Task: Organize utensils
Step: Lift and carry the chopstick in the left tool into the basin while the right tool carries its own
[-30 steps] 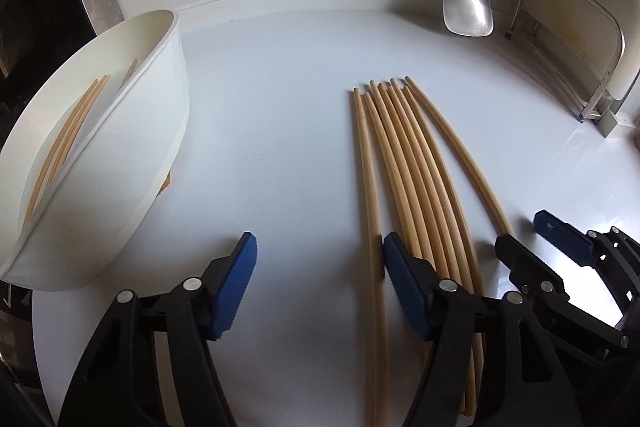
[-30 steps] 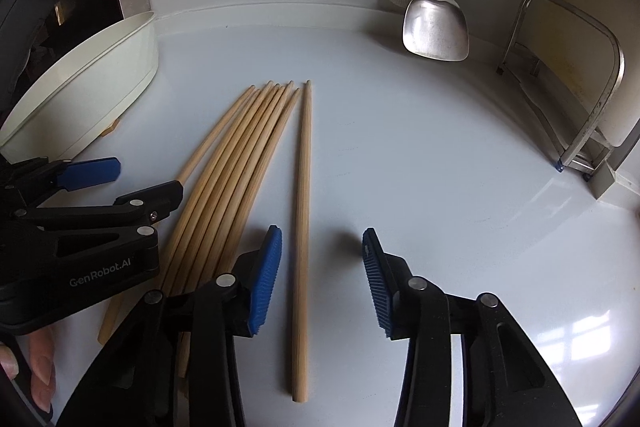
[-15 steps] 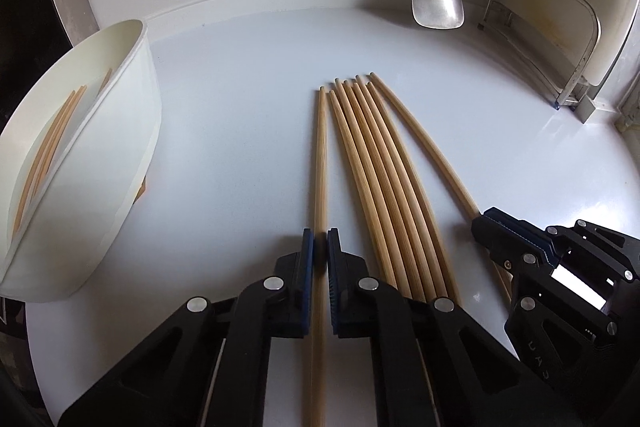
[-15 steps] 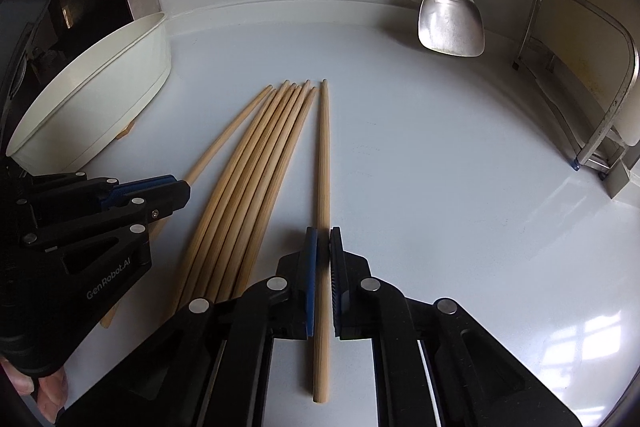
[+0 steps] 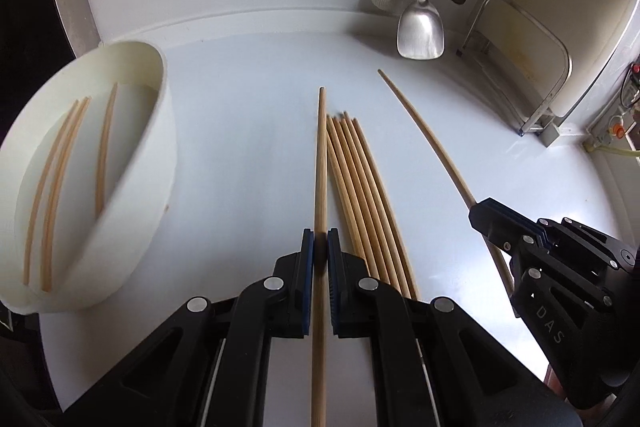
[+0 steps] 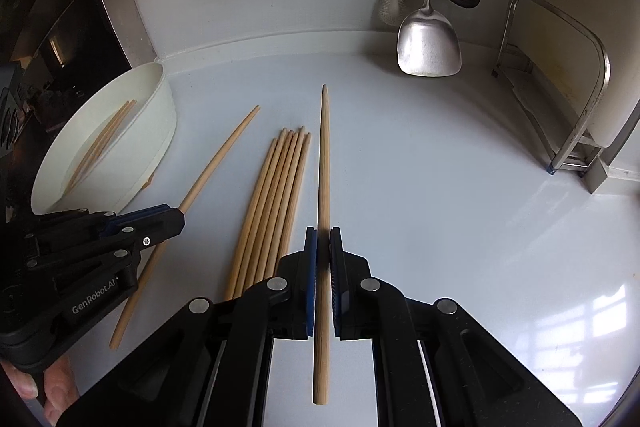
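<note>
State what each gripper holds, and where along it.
Left gripper and right gripper each pinch one chopstick nearer its thick end than its tip.

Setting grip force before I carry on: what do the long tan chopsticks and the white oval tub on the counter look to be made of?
The long tan chopsticks: bamboo or wood by the look, with a matte, unlacquered surface, an even tan colour and faint lengthwise grain.

The white oval tub: probably plastic, with a thin, smooth, uniform off-white wall and a soft sheen; ceramic cannot be ruled out.

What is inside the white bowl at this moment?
The white bowl holds three chopsticks lying against its inner wall. Its near wall hides part of the floor, so more could lie there.
</note>
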A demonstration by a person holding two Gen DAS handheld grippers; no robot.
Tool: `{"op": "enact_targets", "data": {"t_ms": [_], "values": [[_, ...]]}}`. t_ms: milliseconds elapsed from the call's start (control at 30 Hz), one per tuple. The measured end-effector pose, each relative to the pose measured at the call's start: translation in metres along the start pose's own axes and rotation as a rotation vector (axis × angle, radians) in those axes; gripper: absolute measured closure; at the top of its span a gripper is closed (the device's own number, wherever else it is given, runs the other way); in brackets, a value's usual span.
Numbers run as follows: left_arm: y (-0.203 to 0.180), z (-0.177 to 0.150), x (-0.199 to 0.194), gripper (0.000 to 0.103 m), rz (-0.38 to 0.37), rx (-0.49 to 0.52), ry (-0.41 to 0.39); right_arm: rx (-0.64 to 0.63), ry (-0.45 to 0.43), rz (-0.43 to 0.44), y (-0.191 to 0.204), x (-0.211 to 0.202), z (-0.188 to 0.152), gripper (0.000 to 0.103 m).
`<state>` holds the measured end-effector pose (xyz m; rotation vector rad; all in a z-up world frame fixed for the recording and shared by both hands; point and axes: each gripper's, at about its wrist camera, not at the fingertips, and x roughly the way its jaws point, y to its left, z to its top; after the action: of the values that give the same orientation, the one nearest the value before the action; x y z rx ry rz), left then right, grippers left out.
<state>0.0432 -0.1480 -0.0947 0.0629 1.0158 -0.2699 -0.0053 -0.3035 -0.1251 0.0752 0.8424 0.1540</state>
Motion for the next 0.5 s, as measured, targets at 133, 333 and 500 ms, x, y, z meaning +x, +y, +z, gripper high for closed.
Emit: {"op": "enact_targets", "data": {"t_ms": [133,333,500], "values": [[0.024,0.021,-0.034,0.096,0.009,0.006,-0.052,-0.003,-0.011,-0.008,0.017,-0.019,0.015,0.097],[0.085,0.032,-0.071,0.096,0.058,-0.046,-0.089,-0.029,-0.029,0.036,0.068,-0.030,0.038,0.097],[0.150,0.032,-0.082,0.096,0.125,-0.113,-0.072,-0.061,-0.027,0.098,0.122,-0.020,0.058,0.097]]}}
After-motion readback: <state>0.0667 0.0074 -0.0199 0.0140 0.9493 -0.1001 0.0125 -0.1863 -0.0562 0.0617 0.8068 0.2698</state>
